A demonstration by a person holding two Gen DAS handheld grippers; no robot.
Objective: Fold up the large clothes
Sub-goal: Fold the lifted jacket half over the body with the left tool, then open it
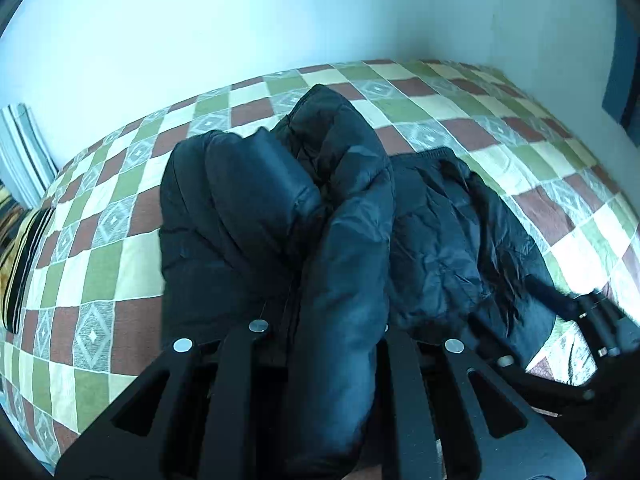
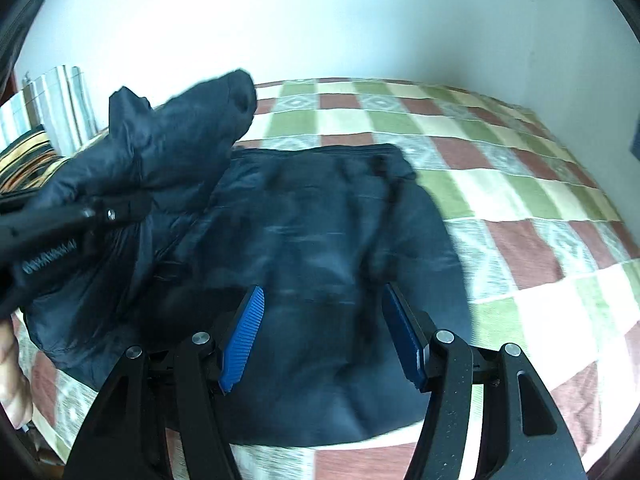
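Black puffer jacket (image 2: 304,248) lies on checked bedspread (image 2: 520,184); left claw (image 1: 336,340) clamps its sleeve (image 1: 344,240); right claw (image 2: 320,328) apart; lettering unreadable.

Dark navy jacket (image 2: 304,248), puffy and a bit shiny. Bedspread (image 2: 520,184) in squares of green, cream and brick red, plus grey squares with white diamonds. Wall (image 2: 320,20) pale, almost white. Striped pillow (image 2: 60,96) in white, grey and green. Black gripper (image 2: 322,340) with bright blue ridged pads (image 2: 244,340).
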